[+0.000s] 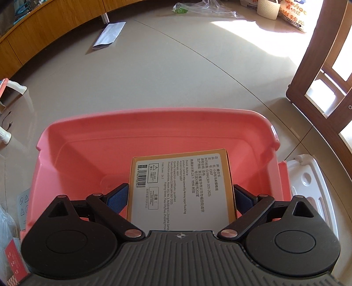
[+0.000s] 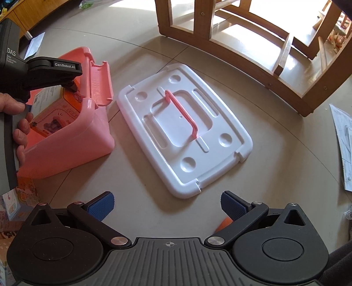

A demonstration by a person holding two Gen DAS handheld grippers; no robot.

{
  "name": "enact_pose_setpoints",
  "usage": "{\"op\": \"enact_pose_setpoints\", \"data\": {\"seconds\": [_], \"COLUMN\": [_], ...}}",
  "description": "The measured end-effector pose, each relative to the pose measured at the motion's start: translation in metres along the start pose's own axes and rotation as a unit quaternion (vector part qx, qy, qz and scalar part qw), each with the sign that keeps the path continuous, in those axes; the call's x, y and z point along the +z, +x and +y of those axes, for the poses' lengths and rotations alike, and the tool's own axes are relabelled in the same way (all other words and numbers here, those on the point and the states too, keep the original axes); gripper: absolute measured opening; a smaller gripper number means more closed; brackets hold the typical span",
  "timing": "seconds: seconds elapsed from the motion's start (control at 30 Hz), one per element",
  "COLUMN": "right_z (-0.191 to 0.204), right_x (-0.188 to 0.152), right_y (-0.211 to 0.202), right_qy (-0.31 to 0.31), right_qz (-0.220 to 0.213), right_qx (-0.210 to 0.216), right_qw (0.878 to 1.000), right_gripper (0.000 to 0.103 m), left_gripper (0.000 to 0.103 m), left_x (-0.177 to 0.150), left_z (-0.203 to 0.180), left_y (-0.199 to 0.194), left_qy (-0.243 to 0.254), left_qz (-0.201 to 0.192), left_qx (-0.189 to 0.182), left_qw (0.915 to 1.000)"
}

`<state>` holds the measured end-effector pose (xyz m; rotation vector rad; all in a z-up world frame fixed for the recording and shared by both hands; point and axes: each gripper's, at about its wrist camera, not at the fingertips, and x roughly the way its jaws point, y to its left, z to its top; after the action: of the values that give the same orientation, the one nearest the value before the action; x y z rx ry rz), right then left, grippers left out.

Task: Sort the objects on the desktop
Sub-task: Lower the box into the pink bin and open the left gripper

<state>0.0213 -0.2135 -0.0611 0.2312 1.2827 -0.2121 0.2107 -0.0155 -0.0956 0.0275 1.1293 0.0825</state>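
My left gripper (image 1: 179, 198) is shut on an orange box (image 1: 180, 187) with a white printed label, holding it inside the open pink storage bin (image 1: 154, 123). The blue pads (image 1: 117, 198) press both sides of the box. From the right wrist view, the left gripper body (image 2: 44, 72) hangs over the pink bin (image 2: 88, 136), with the orange box (image 2: 55, 110) seen inside it. My right gripper (image 2: 167, 205) is open and empty above the floor, just in front of the white bin lid (image 2: 220, 154) with its pink handle (image 2: 182, 112).
Wooden chair legs (image 2: 242, 50) stand beyond the lid. A printed paper sheet (image 2: 345, 145) lies at the right. Colourful boxes (image 2: 19, 204) sit at the left near the bin. A white envelope (image 1: 109, 34), a plastic bag (image 1: 198, 8) and a wooden cabinet (image 1: 33, 37) lie farther off.
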Motion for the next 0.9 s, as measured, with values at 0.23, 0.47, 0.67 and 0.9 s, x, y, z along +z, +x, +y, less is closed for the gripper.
{"op": "enact_pose_setpoints", "data": {"seconds": [0.23, 0.47, 0.67, 0.9], "right_z": [-0.003, -0.002, -0.002, -0.003], "right_x": [0.002, 0.003, 0.003, 0.003], "right_y": [0.006, 0.007, 0.007, 0.005], "right_qy": [0.009, 0.009, 0.011, 0.011], "right_qz": [0.011, 0.013, 0.013, 0.010], "right_qx": [0.000, 0.003, 0.003, 0.004], "right_qw": [1.000, 1.000, 1.000, 1.000], "right_gripper": [0.103, 0.103, 0.103, 0.103], "left_gripper": [0.097, 0.096, 0.096, 0.097], "left_x": [0.002, -0.002, -0.011, -0.018], "left_z": [0.008, 0.017, 0.023, 0.015], "left_y": [0.013, 0.016, 0.014, -0.002], "left_qy": [-0.033, -0.061, -0.090, -0.066], "left_qz": [0.021, 0.034, 0.051, 0.033], "left_qx": [-0.020, -0.047, -0.071, -0.055], "left_qw": [0.9991, 0.9964, 0.9922, 0.9958]}}
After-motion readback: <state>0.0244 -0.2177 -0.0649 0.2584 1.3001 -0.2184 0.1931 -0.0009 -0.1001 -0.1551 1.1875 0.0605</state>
